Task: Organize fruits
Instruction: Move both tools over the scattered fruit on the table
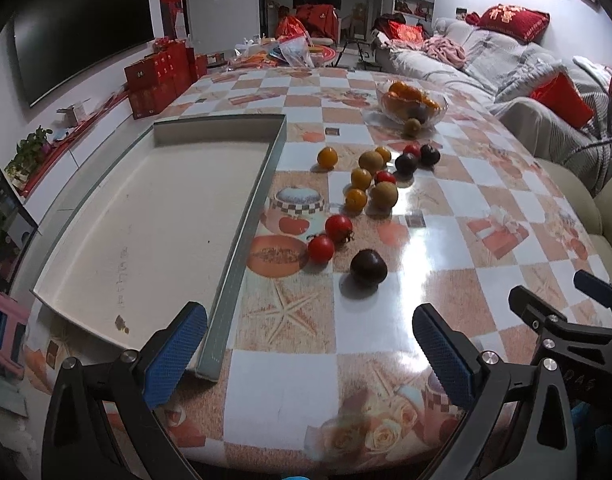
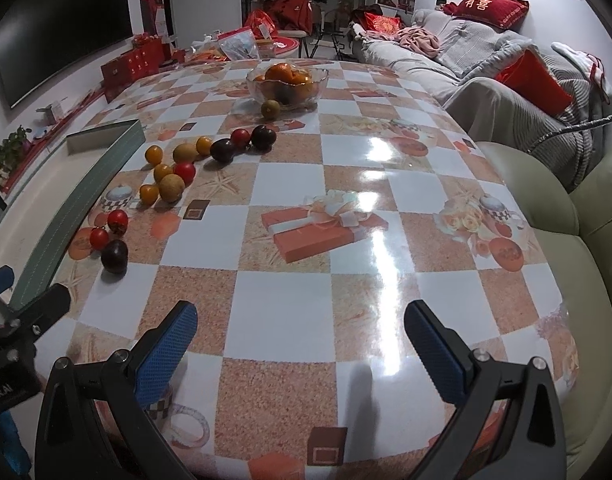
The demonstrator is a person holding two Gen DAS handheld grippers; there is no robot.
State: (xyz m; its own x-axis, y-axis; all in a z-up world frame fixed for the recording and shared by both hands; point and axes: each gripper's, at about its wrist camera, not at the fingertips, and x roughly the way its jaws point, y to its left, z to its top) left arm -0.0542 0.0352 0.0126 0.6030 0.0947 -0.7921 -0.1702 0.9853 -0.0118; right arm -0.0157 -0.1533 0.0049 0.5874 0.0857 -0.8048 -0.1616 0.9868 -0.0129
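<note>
Both the left gripper (image 1: 310, 356) and the right gripper (image 2: 301, 352) are hovering wide open, gripping nothing, low over the table (image 2: 289, 308). Lying loose ahead: three dark plums (image 1: 368, 267), four tomatoes (image 1: 321, 249), four yellow fruits (image 1: 356, 199), three brownish fruits (image 1: 384, 195). One tray (image 1: 145, 216) is sitting left; one fruit bowl (image 1: 412, 101) beyond.

Black tool (image 1: 310, 350), seemingly blue-padded fingers (image 1: 175, 358).

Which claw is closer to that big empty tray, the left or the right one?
Left. The left claw hangs open right over the tray's near corner, one finger above its edge. The right claw is open too, off to the tray's right over bare tablecloth.
</note>
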